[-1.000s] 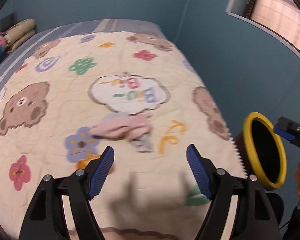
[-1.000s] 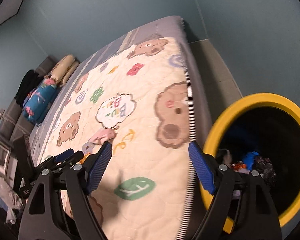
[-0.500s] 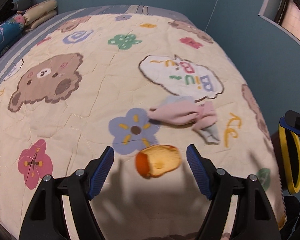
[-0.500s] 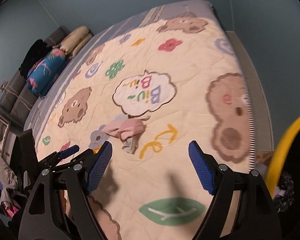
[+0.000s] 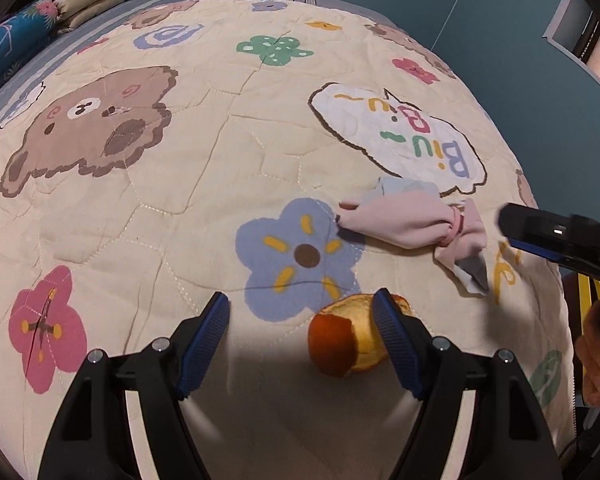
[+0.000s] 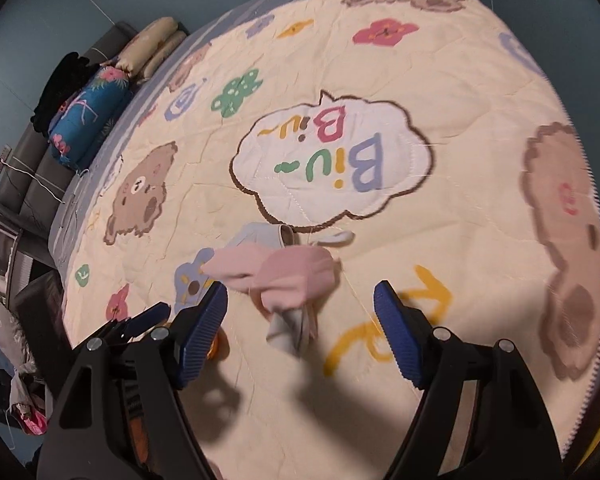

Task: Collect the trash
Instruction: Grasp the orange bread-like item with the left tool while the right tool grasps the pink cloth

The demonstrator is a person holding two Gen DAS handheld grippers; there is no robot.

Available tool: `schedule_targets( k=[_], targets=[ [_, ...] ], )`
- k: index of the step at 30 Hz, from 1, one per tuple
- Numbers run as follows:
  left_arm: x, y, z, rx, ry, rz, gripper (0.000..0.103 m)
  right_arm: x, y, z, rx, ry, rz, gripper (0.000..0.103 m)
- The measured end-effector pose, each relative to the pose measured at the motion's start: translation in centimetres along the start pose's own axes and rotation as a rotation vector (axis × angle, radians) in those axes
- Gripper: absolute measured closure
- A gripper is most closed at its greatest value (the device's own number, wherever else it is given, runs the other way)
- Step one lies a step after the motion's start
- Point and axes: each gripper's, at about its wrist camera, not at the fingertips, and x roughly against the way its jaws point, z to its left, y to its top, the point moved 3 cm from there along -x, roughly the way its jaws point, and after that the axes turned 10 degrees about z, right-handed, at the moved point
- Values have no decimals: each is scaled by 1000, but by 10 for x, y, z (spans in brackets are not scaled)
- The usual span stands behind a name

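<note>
An orange peel (image 5: 350,338) lies on the cartoon quilt (image 5: 180,184), just inside the right finger of my open left gripper (image 5: 302,338), near the fingertips. A crumpled pink and grey cloth wad (image 5: 416,226) lies beyond it to the right; in the right wrist view the wad (image 6: 284,276) sits just ahead of my open right gripper (image 6: 300,328). The left gripper (image 6: 140,320) shows at the left there, with a bit of the peel (image 6: 214,346) behind the right gripper's left finger. The right gripper (image 5: 560,240) shows at the right edge of the left wrist view.
A yellow-rimmed bin (image 5: 588,292) stands off the bed's right edge, mostly hidden. Pillows and a blue bolster (image 6: 88,116) lie at the head of the bed. A dark sofa and clutter (image 6: 24,360) stand left of the bed.
Both grippers swung left from the bin toward the bed. The left gripper moved in low over the orange peel; the right gripper now faces the pink cloth wad.
</note>
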Motion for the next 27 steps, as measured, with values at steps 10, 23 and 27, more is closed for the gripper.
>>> schedule_targets(
  k=[10,23,27],
  targets=[
    [-5,0,-4,-25,5,-20,63,-42,18,7,11,-29,48,45],
    [1,-8,-26,-109,18,-37,97,-43,12,17,15,49,51,83],
    [15,-14,-31,-124,17,-41,97,-24,13,12,2,71,14,83]
  ],
)
